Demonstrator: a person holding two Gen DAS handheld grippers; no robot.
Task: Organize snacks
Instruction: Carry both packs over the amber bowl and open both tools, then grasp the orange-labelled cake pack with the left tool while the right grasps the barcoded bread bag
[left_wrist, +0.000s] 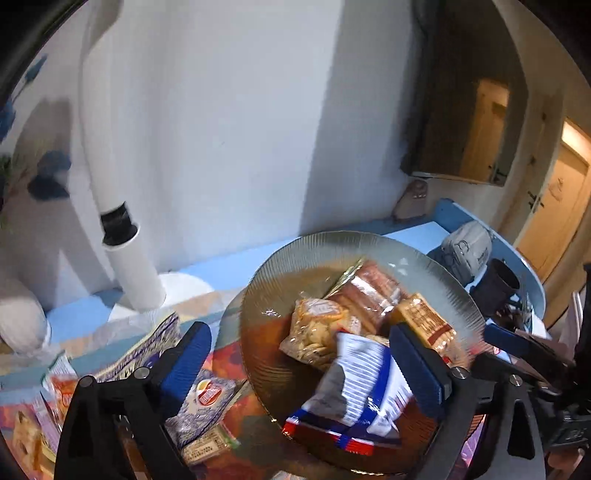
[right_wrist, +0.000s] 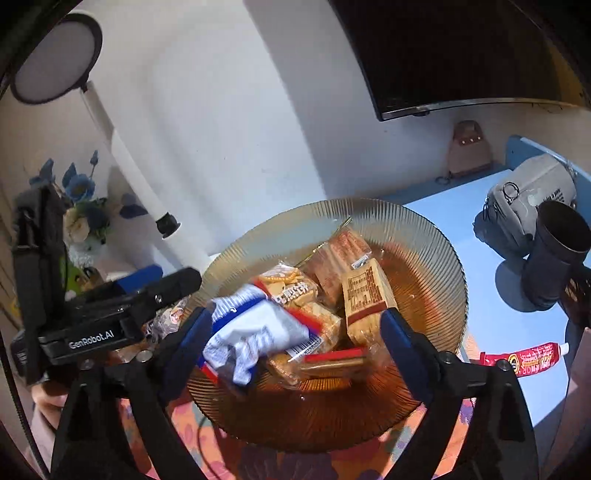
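Far across my blue table (right_wrist: 461, 221) a grey pouch (right_wrist: 532, 199) lies, a dark cup (right_wrist: 554, 254) just beside it on its near side. A pink bag (right_wrist: 469, 147) leans on the white wall under the television (right_wrist: 443, 55). Blue flowers (right_wrist: 81, 192) stand far left, near a white lamp post (left_wrist: 133, 266).

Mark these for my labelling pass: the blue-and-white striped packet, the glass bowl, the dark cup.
blue-and-white striped packet (right_wrist: 255, 332): right wrist view, its crumpled middle.
glass bowl (right_wrist: 424, 236): right wrist view, bare ribbed rim.
dark cup (right_wrist: 554, 254): right wrist view, its side wall.
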